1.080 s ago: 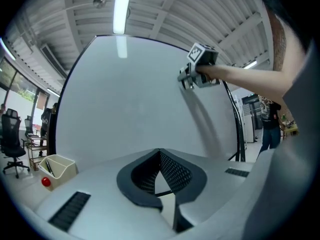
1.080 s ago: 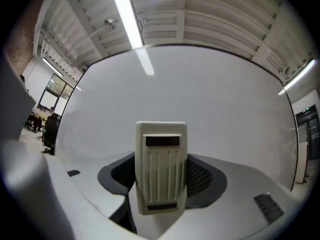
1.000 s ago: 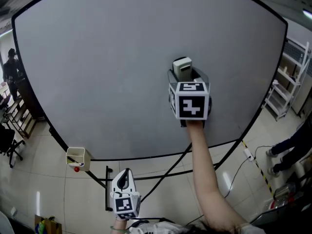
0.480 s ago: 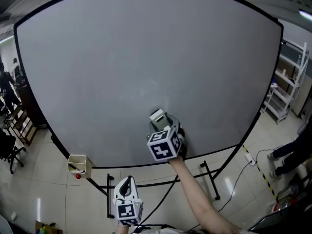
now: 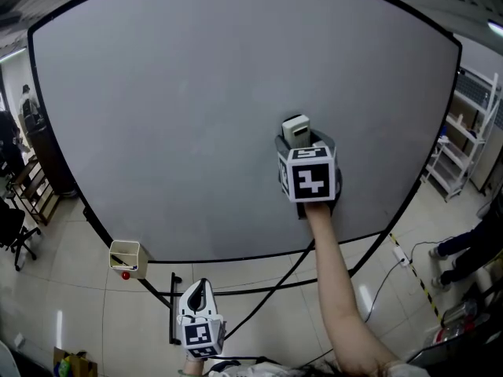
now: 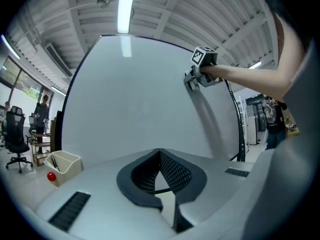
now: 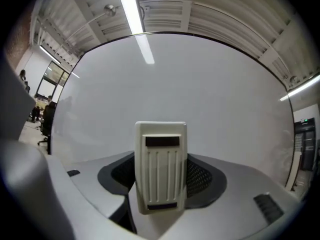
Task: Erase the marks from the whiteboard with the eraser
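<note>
Within right gripper view alone, ribs on eraser (image 7: 160, 166) in right claw (image 7: 161, 175)

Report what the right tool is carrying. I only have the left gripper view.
Observer: The right tool is shut on a pale eraser, whose ribbed back faces that tool's camera.
Operator: Check the board ahead of it for marks.
Observer: In the right gripper view the whiteboard around the eraser looks bare; I can see no marks there.
Operator: Place my left tool for me.
Observer: In the head view the left tool hangs below the whiteboard's bottom edge, lower than the right tool and to its left.
</note>
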Action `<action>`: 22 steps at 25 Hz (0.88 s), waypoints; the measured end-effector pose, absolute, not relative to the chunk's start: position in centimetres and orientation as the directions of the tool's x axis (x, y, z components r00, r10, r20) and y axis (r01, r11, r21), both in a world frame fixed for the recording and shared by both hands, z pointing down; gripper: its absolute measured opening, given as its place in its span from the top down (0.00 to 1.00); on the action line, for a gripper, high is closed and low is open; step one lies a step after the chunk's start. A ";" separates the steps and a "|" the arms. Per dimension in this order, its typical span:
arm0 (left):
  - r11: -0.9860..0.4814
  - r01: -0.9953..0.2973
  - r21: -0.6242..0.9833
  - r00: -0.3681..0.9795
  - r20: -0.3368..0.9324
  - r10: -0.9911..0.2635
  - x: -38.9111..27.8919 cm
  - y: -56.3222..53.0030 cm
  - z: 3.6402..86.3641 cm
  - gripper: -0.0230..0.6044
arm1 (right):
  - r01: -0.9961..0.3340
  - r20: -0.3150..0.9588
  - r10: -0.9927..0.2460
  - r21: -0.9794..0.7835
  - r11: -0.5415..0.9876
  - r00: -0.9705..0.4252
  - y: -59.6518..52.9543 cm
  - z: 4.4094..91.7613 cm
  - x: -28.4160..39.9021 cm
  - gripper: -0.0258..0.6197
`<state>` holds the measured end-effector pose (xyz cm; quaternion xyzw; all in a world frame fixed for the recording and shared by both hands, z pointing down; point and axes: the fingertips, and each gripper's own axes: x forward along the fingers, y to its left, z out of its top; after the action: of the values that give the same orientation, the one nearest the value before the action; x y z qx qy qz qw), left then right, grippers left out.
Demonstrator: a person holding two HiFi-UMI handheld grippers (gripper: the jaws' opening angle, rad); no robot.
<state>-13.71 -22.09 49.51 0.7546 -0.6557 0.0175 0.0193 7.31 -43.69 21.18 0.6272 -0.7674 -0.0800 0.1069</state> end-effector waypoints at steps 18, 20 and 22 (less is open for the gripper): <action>-0.156 -0.988 0.002 0.156 0.025 -0.987 -13.3 -22.5 48.6 0.96 | -0.917 0.117 -0.931 0.171 0.361 -0.345 -43.5 21.4 6.5 0.53; -0.148 -0.989 -0.006 0.147 0.026 -0.989 -13.6 -22.3 48.6 0.96 | -0.954 0.033 -0.971 0.181 0.241 -0.239 -43.6 18.7 9.7 0.53; -0.136 -0.991 0.001 0.136 0.032 -0.990 -14.1 -21.9 48.7 0.96 | -0.980 -0.021 -0.987 0.127 0.153 -0.157 -44.0 16.6 13.4 0.53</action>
<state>-14.09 -21.89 48.70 0.7535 -0.6573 0.0118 0.0107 13.36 -44.01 16.59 0.6482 -0.7587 -0.0555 0.0333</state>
